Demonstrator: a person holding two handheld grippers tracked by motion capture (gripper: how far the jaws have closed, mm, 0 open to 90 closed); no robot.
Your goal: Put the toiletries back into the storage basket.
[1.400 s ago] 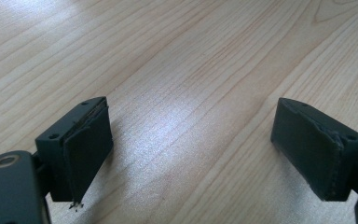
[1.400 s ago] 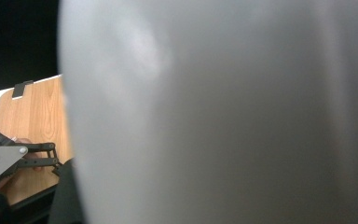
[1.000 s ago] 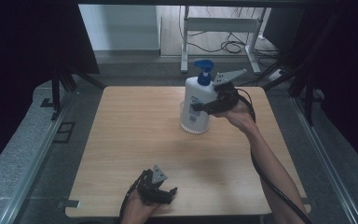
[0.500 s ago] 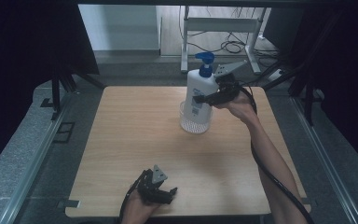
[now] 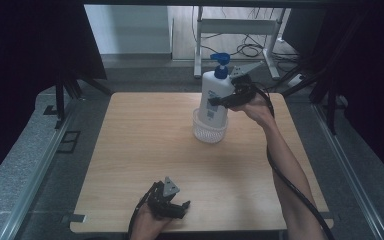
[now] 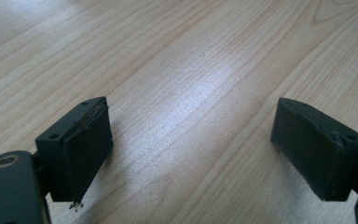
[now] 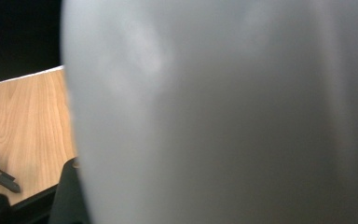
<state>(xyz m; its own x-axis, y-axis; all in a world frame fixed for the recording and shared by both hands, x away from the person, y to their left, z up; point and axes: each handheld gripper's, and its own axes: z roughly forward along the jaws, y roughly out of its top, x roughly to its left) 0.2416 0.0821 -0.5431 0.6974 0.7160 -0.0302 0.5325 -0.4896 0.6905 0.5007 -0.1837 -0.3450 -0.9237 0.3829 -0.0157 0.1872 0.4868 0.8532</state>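
The pump bottle [image 5: 213,97] stands upright with its base inside a small white mesh basket [image 5: 210,133] toward the far side of the desk [image 5: 145,145]. At the near left edge the left claw [image 5: 169,206] rests low with its jaws wide apart, holding nothing. To the right, the right claw [image 5: 223,100] grips the bottle's body. The tall bottle could tip if released off-centre — the shallow basket gives little support. In the right gripper view the bottle [image 7: 223,112] is a grey blur, hiding the jaws' contact.
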